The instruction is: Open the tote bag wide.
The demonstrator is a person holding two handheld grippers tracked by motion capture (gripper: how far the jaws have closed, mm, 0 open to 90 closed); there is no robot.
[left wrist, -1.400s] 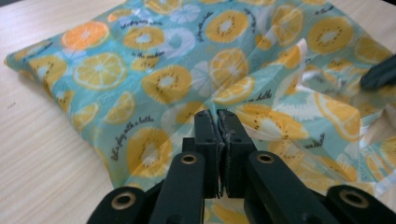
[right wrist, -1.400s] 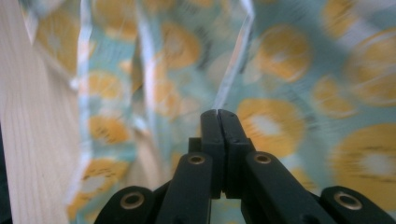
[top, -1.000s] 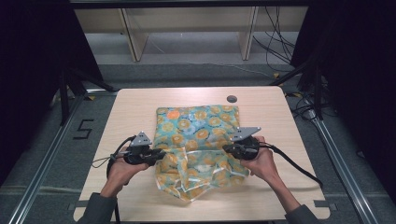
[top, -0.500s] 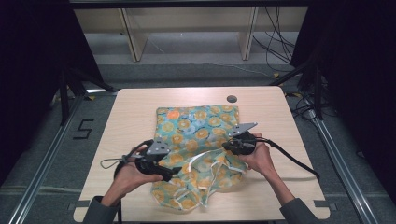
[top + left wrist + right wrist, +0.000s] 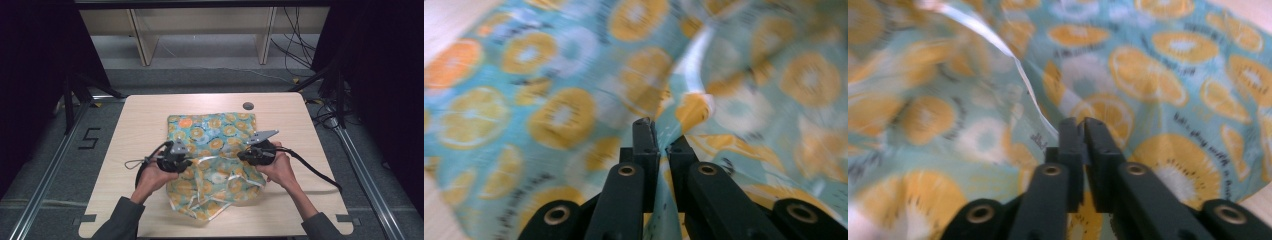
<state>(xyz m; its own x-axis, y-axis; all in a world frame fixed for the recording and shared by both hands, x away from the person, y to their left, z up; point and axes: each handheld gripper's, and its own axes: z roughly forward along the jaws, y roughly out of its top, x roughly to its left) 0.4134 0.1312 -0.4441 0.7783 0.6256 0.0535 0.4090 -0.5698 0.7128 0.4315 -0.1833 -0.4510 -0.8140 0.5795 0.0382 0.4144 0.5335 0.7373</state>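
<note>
Citrus-print cloth (image 5: 215, 150), lying mid-surface (image 5: 140, 120), its near half rumpled and lifted. My left gripper (image 5: 663, 132) has just closed its jaws and pinches a fold of the cloth; my right gripper (image 5: 1081, 131) pinches another fold, its jaws having just eased slightly. To spread it well, I judge both pinches must hold while I draw the hands evenly apart, keeping the fabric low.

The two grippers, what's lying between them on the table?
In the high view, bunched citrus-print cloth spans from left gripper to right gripper.
</note>
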